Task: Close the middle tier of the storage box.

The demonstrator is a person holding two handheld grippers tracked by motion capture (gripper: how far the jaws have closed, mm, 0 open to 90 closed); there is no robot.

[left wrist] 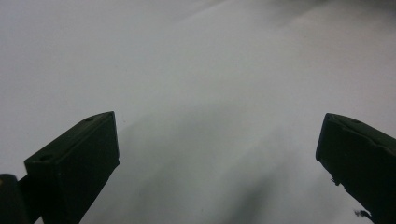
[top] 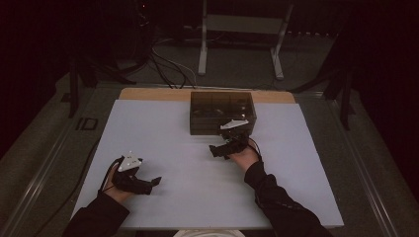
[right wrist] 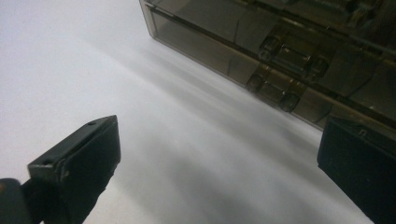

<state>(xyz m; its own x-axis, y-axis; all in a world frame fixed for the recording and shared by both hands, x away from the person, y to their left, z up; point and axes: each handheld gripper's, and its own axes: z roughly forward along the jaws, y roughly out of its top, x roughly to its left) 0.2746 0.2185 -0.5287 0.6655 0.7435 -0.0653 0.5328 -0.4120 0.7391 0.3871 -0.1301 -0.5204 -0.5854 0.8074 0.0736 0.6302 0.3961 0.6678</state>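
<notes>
A smoky, see-through plastic box (top: 223,112) stands at the back middle of the white table board (top: 163,133). My right gripper (top: 217,150) lies just in front of the box, jaws pointing left and wide apart with nothing between them. In the right gripper view the open gripper (right wrist: 220,122) hovers over bare white surface, with the box's (right wrist: 224,28) front wall and its two dark latches (right wrist: 273,88) close ahead on the right. My left gripper (top: 152,185) rests at the front left of the board. Its open jaws frame plain white board in the left gripper view (left wrist: 219,119).
A wooden strip (top: 153,94) runs along the board's far edge. Behind the table, a metal frame's legs (top: 202,54) and dark cables (top: 165,69) lie on the floor. The board has bare room between the two hands and to the right of the box.
</notes>
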